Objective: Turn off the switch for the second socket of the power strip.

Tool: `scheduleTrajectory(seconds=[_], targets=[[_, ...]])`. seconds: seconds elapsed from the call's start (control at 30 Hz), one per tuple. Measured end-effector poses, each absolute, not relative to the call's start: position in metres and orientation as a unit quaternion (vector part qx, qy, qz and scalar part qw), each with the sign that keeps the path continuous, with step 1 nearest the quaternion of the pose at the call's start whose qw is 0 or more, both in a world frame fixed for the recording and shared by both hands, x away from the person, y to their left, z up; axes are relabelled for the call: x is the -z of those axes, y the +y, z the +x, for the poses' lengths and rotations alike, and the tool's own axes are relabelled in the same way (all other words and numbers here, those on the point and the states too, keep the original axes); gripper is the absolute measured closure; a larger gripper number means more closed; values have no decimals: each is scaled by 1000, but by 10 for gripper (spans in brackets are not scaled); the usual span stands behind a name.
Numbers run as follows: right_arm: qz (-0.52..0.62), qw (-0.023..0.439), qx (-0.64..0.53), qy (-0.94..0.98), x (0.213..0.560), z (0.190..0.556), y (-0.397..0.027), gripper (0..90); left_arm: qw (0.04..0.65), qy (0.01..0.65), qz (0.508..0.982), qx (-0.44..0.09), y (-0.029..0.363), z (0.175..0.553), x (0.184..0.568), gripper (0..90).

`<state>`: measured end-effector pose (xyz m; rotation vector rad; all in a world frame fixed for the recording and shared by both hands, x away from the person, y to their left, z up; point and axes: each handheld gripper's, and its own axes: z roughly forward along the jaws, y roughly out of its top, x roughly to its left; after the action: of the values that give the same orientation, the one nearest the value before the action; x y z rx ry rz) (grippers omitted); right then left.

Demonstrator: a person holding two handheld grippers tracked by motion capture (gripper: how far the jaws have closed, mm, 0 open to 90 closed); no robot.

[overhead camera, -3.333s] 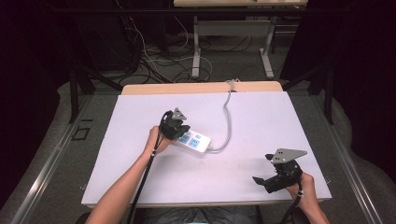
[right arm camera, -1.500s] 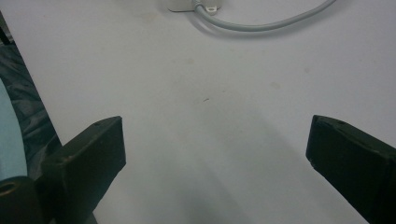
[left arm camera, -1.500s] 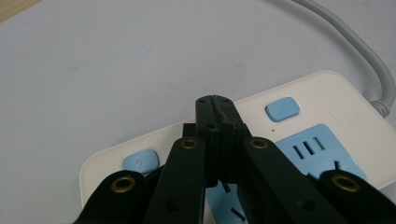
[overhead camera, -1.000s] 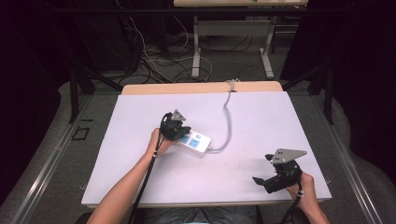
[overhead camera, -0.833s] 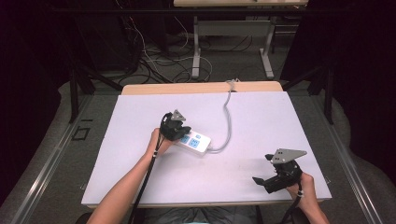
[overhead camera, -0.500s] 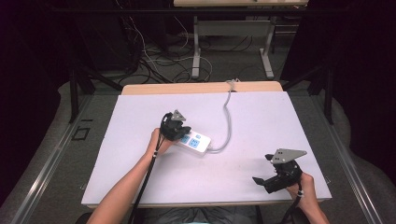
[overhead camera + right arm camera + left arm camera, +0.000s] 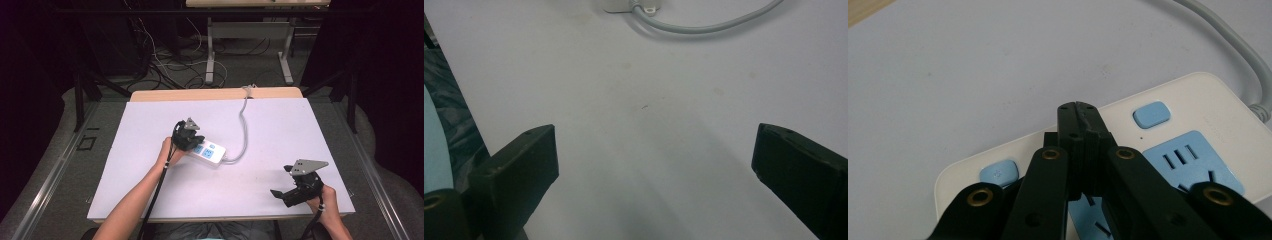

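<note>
Matte white table; left gripper fingers together over glossy rectangular power strip; right gripper fingers apart.

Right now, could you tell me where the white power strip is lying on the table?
In the high view the power strip lies left of the table's centre, under the shut left gripper; its grey cable curves off to the far edge.

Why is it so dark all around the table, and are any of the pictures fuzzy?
High view: light falls on the white table, the room behind stays nearly black. Left gripper view: the power strip is sharp, the near black jaws slightly soft. Right gripper view: the wide-apart jaws look blurry, a faint grey shadow lies between them, and the grey cable is clearer.
</note>
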<state>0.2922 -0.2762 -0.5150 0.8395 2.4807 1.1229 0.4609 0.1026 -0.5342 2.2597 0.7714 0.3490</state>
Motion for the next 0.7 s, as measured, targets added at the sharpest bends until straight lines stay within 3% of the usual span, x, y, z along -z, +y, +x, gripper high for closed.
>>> scheduleTrajectory(seconds=[0.7], targets=[[289, 148, -392, 861, 515, 292, -276, 41, 366, 307, 868, -135, 103, 461, 536, 900]])
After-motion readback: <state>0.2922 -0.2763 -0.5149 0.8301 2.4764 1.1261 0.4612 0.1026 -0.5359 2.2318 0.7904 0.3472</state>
